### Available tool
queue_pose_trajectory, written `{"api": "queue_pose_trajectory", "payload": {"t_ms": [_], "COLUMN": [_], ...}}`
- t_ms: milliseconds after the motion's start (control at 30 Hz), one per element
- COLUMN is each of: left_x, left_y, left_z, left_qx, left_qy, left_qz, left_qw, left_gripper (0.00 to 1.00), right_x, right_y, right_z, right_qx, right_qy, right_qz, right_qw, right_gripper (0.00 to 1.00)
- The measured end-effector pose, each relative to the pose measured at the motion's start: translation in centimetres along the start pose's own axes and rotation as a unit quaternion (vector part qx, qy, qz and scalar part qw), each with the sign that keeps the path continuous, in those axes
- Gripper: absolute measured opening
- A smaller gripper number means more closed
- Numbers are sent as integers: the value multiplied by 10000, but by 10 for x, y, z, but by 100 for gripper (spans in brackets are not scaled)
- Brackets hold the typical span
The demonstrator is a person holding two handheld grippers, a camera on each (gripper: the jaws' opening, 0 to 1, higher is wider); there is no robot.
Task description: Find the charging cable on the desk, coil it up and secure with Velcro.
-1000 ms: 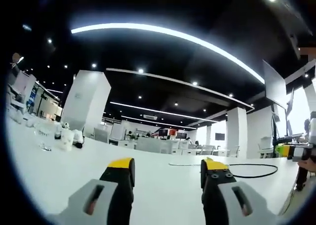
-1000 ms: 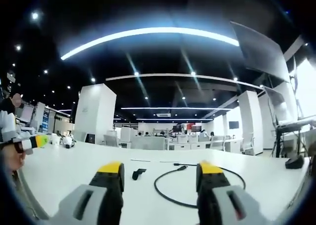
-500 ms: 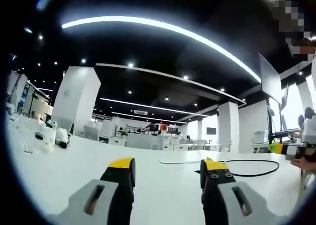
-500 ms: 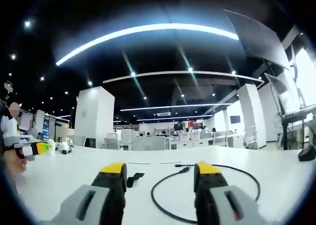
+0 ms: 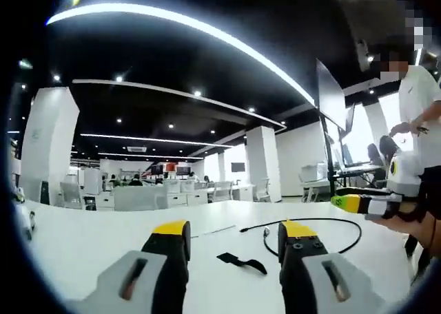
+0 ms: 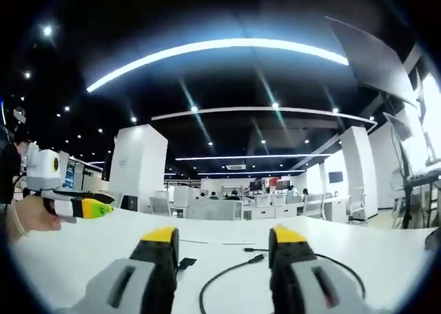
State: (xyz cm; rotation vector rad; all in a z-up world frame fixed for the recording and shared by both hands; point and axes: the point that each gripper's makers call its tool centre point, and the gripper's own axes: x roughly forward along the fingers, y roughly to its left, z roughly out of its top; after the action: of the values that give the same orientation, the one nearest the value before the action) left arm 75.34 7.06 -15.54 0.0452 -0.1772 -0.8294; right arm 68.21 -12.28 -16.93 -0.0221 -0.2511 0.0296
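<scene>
You are at the finding step: both tools hang above the white tabletop (image 5: 83,245) with nothing grasped, and the coiling has not begun.

Take the cable (image 5: 313,222) as your landmark. It lies loose on the tabletop in one open loop, black and thin, with its plug end trailing out of the loop. In the left gripper view the loop sits just behind the right-hand jaw of your left gripper (image 5: 233,233), and the strap (image 5: 242,262), a short dark strip that I take to be the Velcro, lies flat just in front of the cable's plug end, between your two jaws as the camera sees them. In the right gripper view the cable (image 6: 227,278) curves between the jaws of your right gripper (image 6: 223,239), with the strap (image 6: 185,263) just to the left of the cable's plug end.

Both grippers stand with jaws apart and empty. Your right gripper (image 5: 365,204) also shows in the left gripper view, held beyond the far side of the loop; your left gripper (image 6: 79,207) shows at the left of the right gripper view, well apart from the cable.

Next, I judge, you need to lower one gripper to the cable near its plug end and pinch it, keeping the other free to gather the loop. The cable is thin and lies flat, so come down close to the tabletop before you pinch.
</scene>
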Motion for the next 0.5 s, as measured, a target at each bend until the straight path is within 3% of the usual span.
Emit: {"api": "queue_pose_trajectory", "payload": {"t_ms": [133,200,400,500], "left_x": [30,52,96,106], "left_y": [-16,-24,-31,-32], "left_z": [-12,-24,-43,-49], "left_qx": [21,182,-102,-71], "left_qy": [245,507,781,835], "left_qz": [-389,-682,-881,-892], "left_qw": [9989,9962,9930,9925], "left_gripper": [46,44,43,43], "right_x": [-5,-7,-8,-6], "right_y": [-9,-15,-25,-25], "right_z": [3,4,1,-1], "right_qx": [22,26,-94,-114], "right_qy": [-31,-19,35,71], "right_qz": [-100,-142,-295,-328], "right_qw": [9999,9999,9995,9994], "right_gripper": [52,52,51,51]}}
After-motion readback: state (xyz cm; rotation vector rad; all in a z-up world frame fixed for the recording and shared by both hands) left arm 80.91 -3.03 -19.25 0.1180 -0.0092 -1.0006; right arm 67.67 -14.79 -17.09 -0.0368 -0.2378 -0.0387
